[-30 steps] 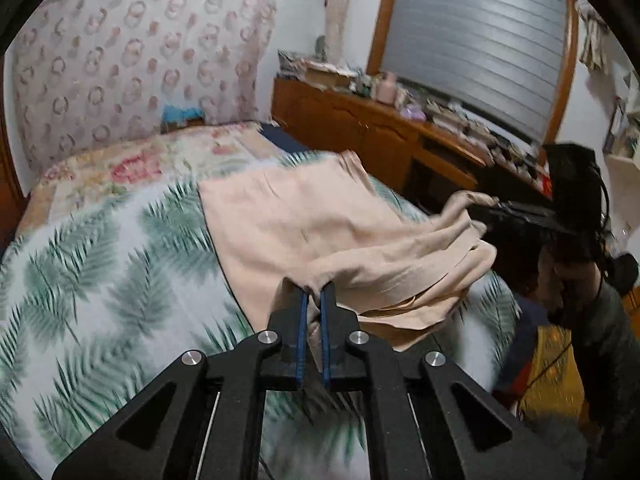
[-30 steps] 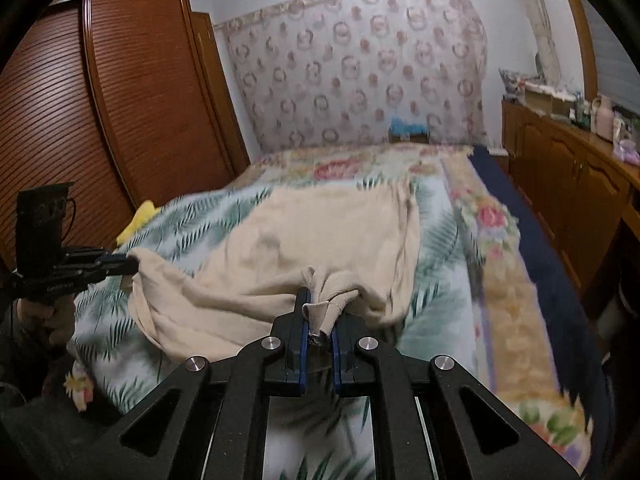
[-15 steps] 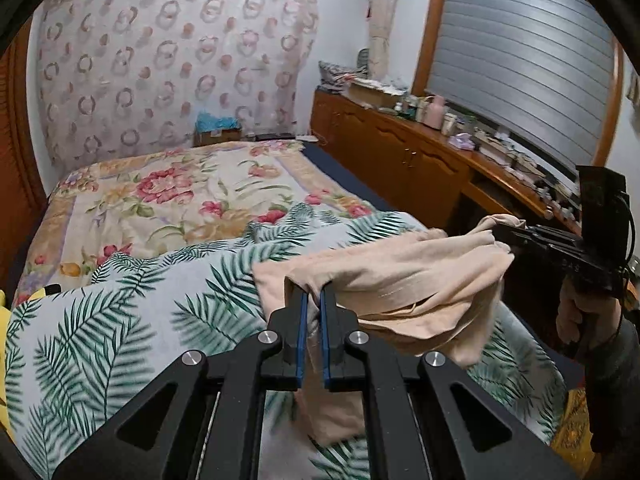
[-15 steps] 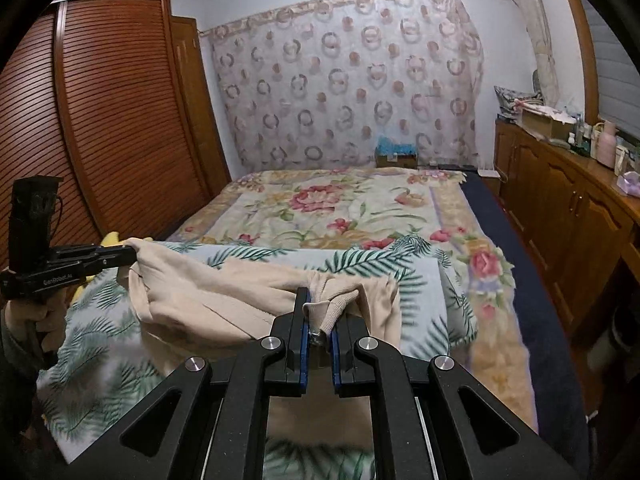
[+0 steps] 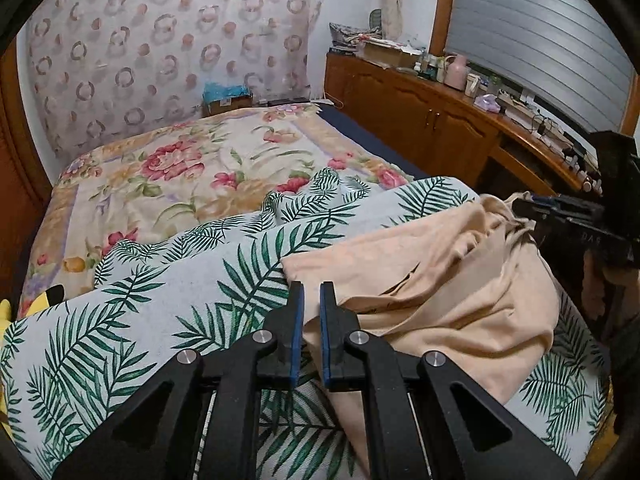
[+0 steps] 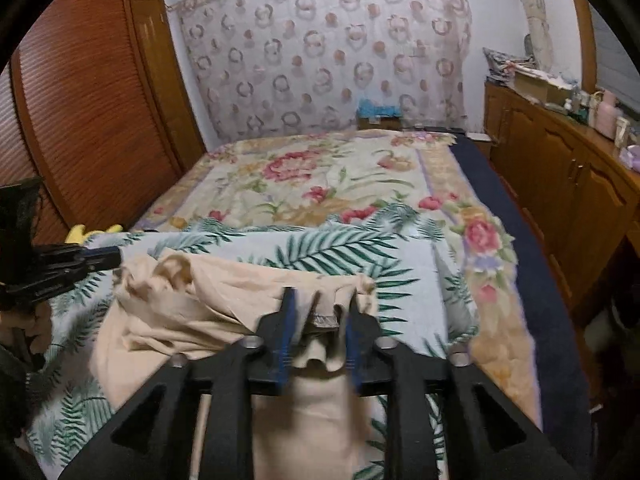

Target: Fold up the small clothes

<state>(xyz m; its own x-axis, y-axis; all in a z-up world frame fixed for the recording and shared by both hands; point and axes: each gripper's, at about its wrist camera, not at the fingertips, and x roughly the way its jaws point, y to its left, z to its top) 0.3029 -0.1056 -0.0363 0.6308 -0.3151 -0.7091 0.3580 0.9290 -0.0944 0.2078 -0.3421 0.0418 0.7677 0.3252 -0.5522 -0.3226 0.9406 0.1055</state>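
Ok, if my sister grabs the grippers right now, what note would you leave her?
Left gripper: shut on one corner of the beige garment.
Right gripper: jaws opening; the garment's hem sits loose between them.
Garment: doubled over and bunched on the leaf-print blanket, near the bed's edge.
Done: one rough fold, it seems.
Left: let go with the left gripper too, smooth the wrinkles, probably fold again.

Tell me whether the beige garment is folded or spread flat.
Folded, loosely. The garment lies doubled over in rumpled layers on the palm-print sheet, its edges uneven and one end bunched.
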